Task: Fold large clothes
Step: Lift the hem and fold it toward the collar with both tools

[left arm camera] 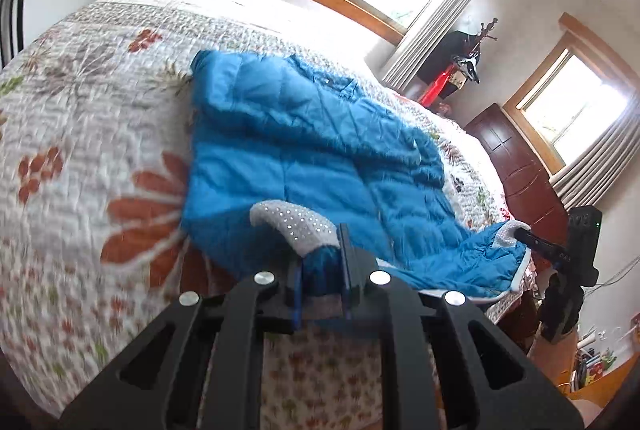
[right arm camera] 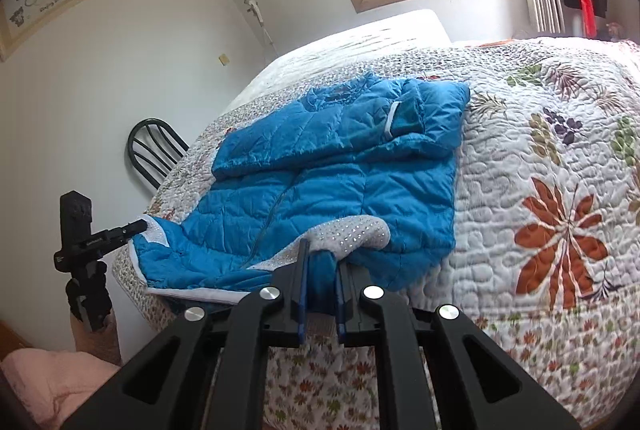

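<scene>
A blue quilted jacket (left arm camera: 312,149) lies spread on the bed, its sleeves folded across the chest; it also shows in the right wrist view (right arm camera: 340,165). My left gripper (left arm camera: 320,262) is shut on the jacket's bottom hem, where the white sparkly lining (left arm camera: 296,226) is turned up. My right gripper (right arm camera: 322,270) is shut on the other hem corner, lining (right arm camera: 352,234) showing. Each gripper shows in the other's view, the right gripper (left arm camera: 520,230) at the hem's right end, the left gripper (right arm camera: 140,228) at its left end.
The bed wears a white floral quilt (left arm camera: 88,157) that hangs over the near edge (right arm camera: 320,382). A black chair (right arm camera: 154,149) stands by the wall. A dark wooden footboard (left arm camera: 516,165) and a coat rack (left arm camera: 464,65) stand beneath the windows.
</scene>
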